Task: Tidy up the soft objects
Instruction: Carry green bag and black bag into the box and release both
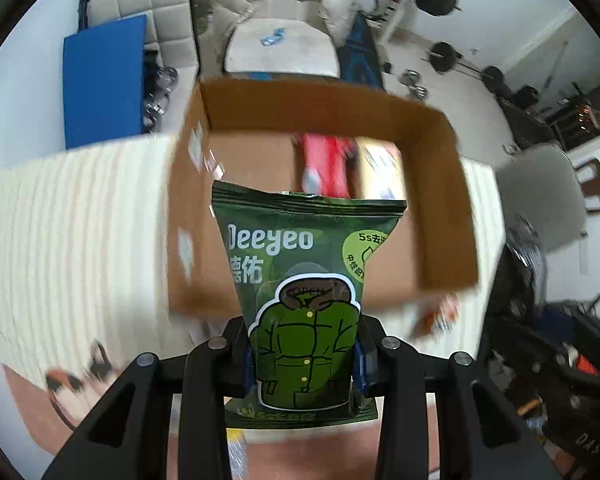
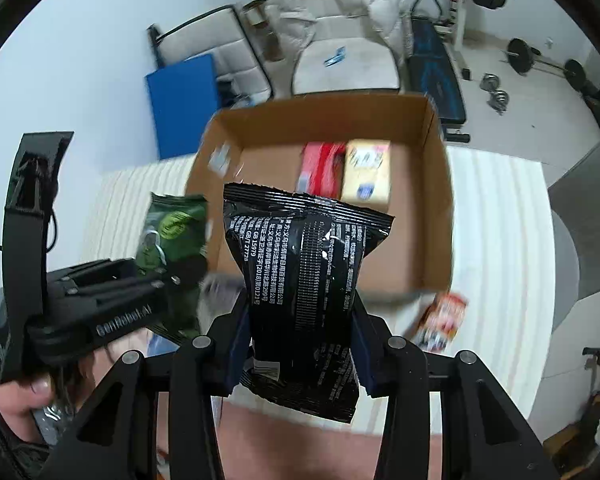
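Carrying two soft packs toward the cardboard box [image 2: 324, 120]: the left tongs [image 1: 304, 364] are clamped on the green pack [image 1: 300, 292], the right tongs [image 2: 300, 344] on the black pack [image 2: 304, 280]. Both packs hang at the box's 6 o'clock rim. Next, I judge, each needs lowering beside the red pack [image 2: 320, 168] and yellow pack [image 2: 367, 174] lying inside at 12 o'clock. A small pack [image 2: 440, 322] waits on the worktop [image 2: 496, 240].

Both wrist cameras look forward and down, close over the shared cardboard box [image 1: 440, 184], right view from farther right.
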### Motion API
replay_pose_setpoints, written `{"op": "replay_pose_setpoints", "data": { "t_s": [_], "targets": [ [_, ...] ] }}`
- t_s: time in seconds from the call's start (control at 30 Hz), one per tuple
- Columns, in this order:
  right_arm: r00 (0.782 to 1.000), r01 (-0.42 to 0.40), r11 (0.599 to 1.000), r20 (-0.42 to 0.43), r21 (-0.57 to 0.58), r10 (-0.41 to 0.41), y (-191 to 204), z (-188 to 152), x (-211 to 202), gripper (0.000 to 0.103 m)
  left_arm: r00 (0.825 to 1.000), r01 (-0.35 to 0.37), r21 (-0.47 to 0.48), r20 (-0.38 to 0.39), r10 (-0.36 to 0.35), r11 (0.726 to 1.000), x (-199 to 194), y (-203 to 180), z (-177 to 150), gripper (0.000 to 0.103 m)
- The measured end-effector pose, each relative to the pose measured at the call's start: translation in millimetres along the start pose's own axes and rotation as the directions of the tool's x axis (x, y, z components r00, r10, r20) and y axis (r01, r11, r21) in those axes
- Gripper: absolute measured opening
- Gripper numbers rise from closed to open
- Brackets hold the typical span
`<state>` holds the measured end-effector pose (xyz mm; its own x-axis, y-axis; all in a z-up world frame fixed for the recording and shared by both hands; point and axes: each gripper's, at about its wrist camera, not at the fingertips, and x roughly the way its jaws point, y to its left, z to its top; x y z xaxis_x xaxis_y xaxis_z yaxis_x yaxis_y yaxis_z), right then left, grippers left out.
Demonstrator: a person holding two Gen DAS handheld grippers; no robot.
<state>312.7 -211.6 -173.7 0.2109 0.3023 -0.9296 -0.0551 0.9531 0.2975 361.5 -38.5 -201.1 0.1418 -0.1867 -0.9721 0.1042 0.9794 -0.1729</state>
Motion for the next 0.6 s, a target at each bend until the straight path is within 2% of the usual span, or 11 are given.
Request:
{"op": "replay_pose_setpoints", "data": {
  "t_s": [0.1, 0.2, 0.33, 0.4, 0.5, 0.6],
  "targets": [
    [0.999, 0.034, 0.998, -0.034, 0.046, -0.032, -22, 33, 26, 0.047, 0.998, -0.018, -0.022, -0.053, 0.017, 1.000, 27, 15, 47, 0.033],
    [0.992, 0.061, 0.992, -0.113, 0.109, -0.049, -43, 57, 69, 0.047, 0.991, -0.061, -0.032, -0.123, 0.057, 0.998, 66, 25, 84, 0.033],
    [0.974, 0.116, 0.984, -0.209, 0.136, -0.086, -60, 62, 138, 0.047, 0.978, -0.081, -0.046, -0.197, 0.071, 0.996, 111, 34, 108, 0.033],
    [0.964, 0.141, 0.980, -0.246, 0.144, -0.102, -65, 61, 158, 0.047, 0.968, -0.078, -0.052, -0.241, 0.064, 0.996, 132, 35, 114, 0.033],
    [0.954, 0.166, 0.974, -0.276, 0.150, -0.120, -67, 56, 177, 0.047, 0.957, -0.073, -0.052, -0.284, 0.055, 0.996, 153, 36, 119, 0.033],
    [0.947, 0.176, 0.974, -0.295, 0.140, -0.128, -68, 57, 190, 0.047, 0.948, -0.090, -0.027, -0.309, 0.078, 0.996, 168, 38, 123, 0.033]
  ]
}}
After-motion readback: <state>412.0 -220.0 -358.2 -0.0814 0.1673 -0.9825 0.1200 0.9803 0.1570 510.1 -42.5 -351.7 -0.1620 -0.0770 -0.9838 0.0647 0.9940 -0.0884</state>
